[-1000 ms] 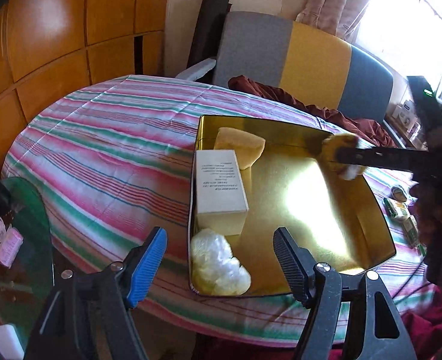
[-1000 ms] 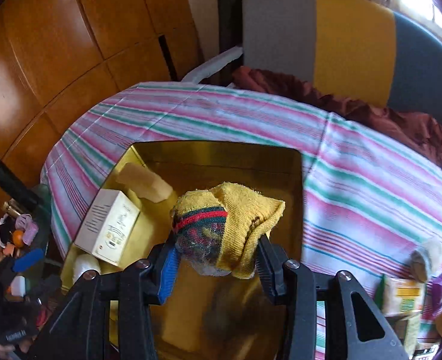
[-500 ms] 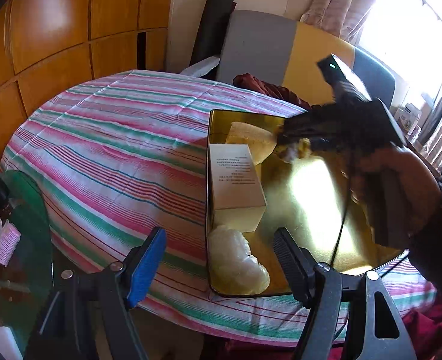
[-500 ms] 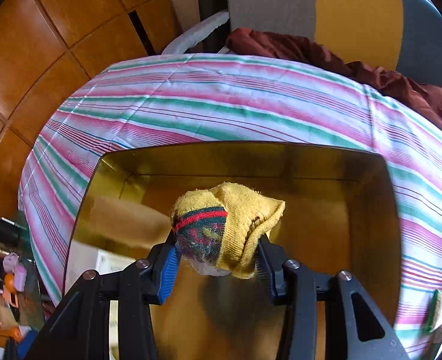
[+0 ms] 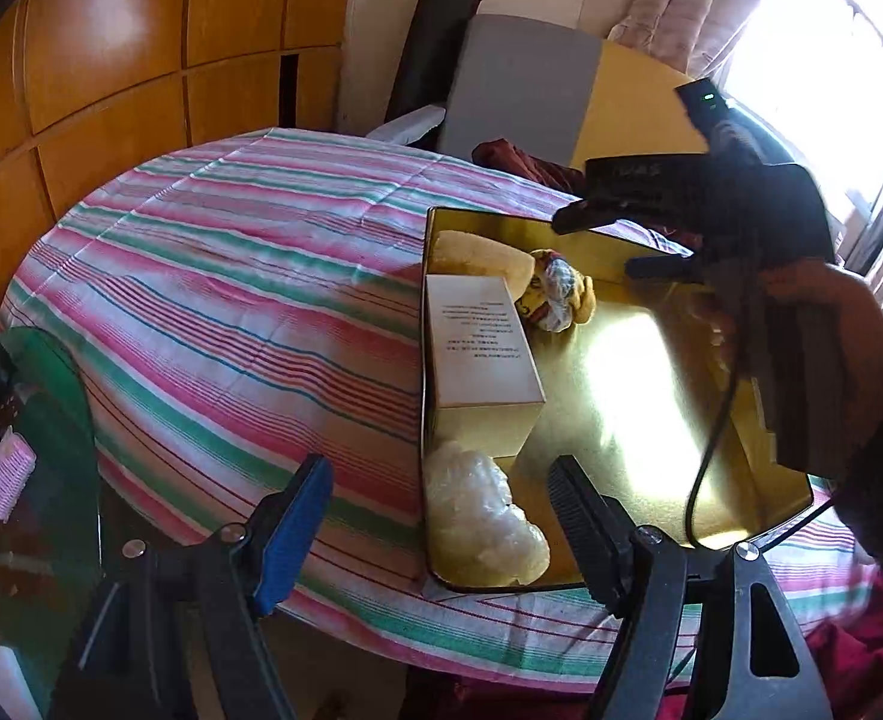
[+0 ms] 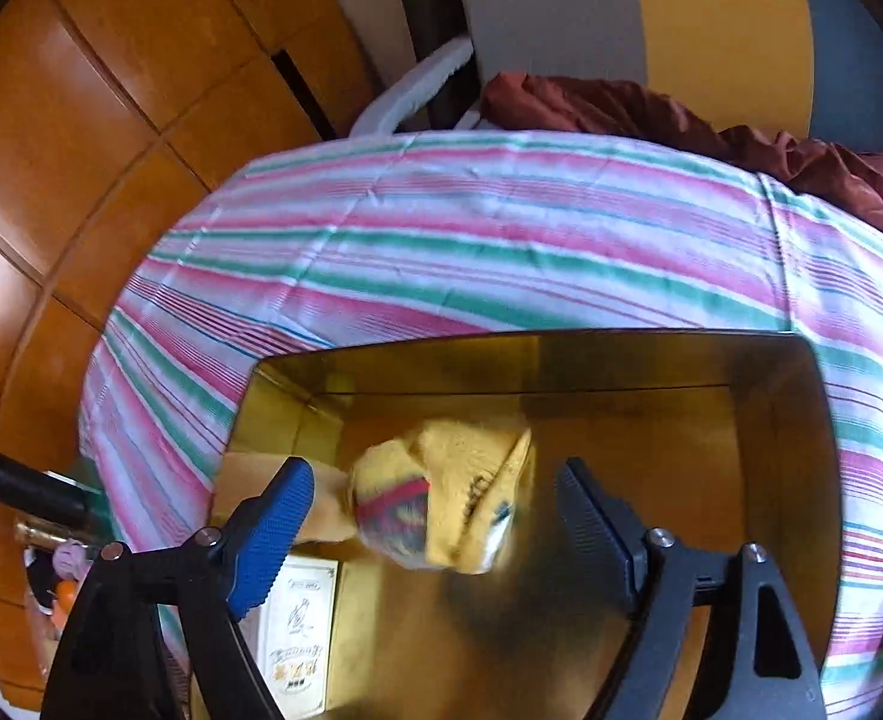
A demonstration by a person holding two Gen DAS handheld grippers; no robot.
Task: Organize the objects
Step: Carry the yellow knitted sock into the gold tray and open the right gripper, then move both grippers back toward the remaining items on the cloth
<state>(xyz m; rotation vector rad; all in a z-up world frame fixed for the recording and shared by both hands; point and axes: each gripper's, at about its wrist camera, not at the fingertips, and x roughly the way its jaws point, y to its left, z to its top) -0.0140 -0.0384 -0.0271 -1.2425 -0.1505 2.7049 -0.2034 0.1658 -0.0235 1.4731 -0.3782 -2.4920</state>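
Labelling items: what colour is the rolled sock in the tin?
Yellow sock with red-green striped band; right wrist view.

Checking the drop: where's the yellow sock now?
In the gold tray, far end, against the white box and yellow sponge; the open right gripper is around the yellow sock, not gripping.

A gold tray (image 5: 759, 516) sits on the striped-clothed table (image 5: 231, 300).

A rolled yellow sock (image 5: 555, 299) with red and green bands lies in the gold tin (image 5: 633, 360), far left, touching the white box (image 5: 480, 348).
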